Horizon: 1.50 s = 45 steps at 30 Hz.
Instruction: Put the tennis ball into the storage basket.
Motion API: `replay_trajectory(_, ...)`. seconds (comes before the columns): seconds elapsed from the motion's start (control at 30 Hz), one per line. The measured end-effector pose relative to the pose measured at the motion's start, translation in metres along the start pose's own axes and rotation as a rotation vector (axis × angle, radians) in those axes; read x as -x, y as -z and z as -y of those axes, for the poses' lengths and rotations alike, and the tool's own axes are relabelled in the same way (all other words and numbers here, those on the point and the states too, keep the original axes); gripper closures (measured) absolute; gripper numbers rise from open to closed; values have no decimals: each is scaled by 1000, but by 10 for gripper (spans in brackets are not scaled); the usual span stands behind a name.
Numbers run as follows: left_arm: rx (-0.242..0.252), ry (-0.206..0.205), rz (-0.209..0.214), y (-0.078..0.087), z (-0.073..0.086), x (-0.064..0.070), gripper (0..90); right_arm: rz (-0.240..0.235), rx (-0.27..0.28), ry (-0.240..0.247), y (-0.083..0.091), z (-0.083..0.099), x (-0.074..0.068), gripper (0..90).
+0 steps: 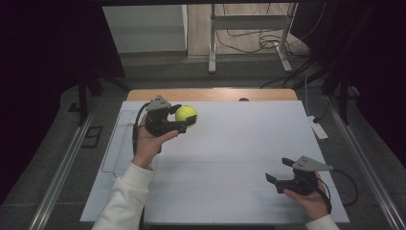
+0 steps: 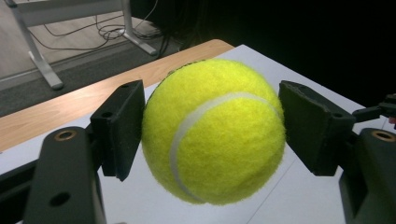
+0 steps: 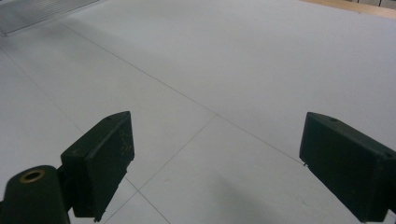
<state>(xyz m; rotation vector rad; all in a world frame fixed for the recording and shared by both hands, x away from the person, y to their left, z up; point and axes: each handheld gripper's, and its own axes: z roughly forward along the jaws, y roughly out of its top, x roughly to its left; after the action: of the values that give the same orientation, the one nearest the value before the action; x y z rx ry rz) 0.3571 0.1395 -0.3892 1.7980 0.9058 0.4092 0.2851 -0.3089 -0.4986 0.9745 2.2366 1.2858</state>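
Observation:
A yellow-green tennis ball (image 1: 186, 114) is held above the far left part of the white table surface (image 1: 230, 158). My left gripper (image 1: 186, 116) is shut on it. In the left gripper view the ball (image 2: 215, 130) sits between both black pads (image 2: 122, 126), which press its sides. My right gripper (image 1: 280, 171) hovers near the front right corner of the table, open, pointing left. In the right gripper view its jaws stand wide apart (image 3: 215, 168) with only bare white surface between them.
A clear tray outline (image 1: 117, 143) lies along the table's left edge. A wooden strip (image 1: 210, 94) borders the far edge. Beyond it stand a metal frame (image 1: 249, 28) and floor cables. A white power strip (image 1: 318, 128) lies off the right side.

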Motion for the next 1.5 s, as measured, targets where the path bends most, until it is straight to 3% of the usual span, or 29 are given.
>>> replay_trajectory(0.57, 19, 30, -42, 9, 1, -14, 275, 1, 0, 1, 0, 0, 0, 104)
replay_trajectory(0.67, 16, 28, -64, 10, 1, -17, 275, 1, -1, 1, 0, 0, 0, 104)
replay_trajectory(1.37, 46, 58, -97, 22, 2, -31, 275, 0, 0, 2, 0, 0, 0, 104)
replay_trajectory(1.5, 41, 52, -126, 23, 2, -33, 275, 1, 1, 1, 0, 0, 0, 104)
